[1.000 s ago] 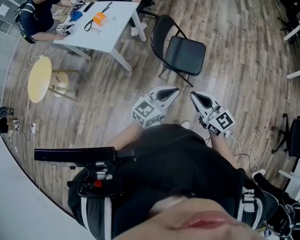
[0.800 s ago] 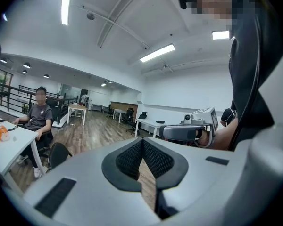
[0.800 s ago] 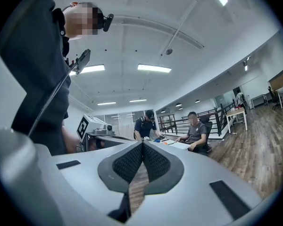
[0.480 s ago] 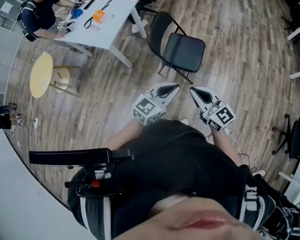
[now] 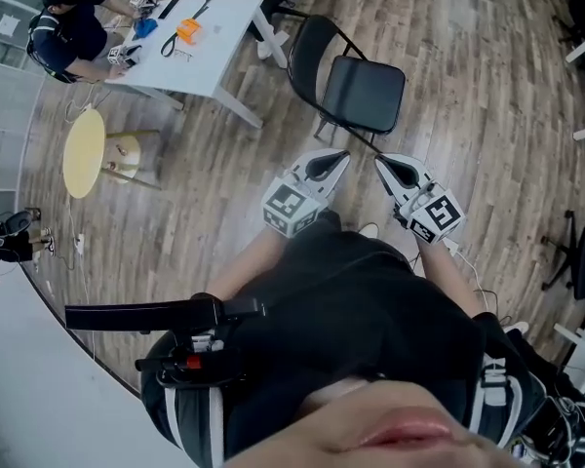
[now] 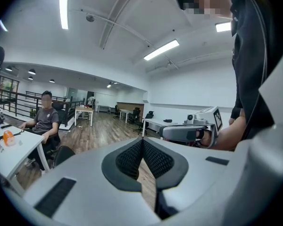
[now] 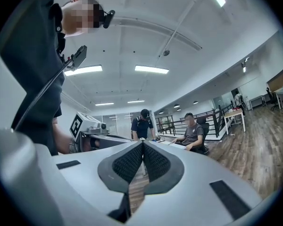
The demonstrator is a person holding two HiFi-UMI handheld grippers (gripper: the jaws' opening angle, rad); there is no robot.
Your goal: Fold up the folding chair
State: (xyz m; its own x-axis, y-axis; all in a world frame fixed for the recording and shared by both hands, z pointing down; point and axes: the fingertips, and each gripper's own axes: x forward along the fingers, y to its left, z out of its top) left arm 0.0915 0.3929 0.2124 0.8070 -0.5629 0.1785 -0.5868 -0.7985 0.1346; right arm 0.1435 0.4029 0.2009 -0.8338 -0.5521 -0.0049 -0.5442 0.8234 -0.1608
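Plainly the wooden floor (image 5: 487, 115) is the broadest hazard: it looks smooth, so a chair pushed at the wrong spot would probably slide rather than collapse. Next comes the white counter (image 5: 224, 37), which stands near the chair's back with people sitting at it. A chair shoved that way could strike a leg of the counter or jolt the small things lying on top. The folding chair (image 5: 363, 94) itself stands unfolded on the floor ahead of the person, between the counter and the two grippers, and nothing touches it. Its frame would likely scissor as the seat tips up, and anything caught at the hinges could get trapped. The left gripper (image 5: 337, 158) and the right gripper (image 5: 381, 165) hang side by side, short of the seat's near edge, each with its jaws pressed together on nothing. Closed like that they can only nudge or hook, and a tip may well slip off the seat.
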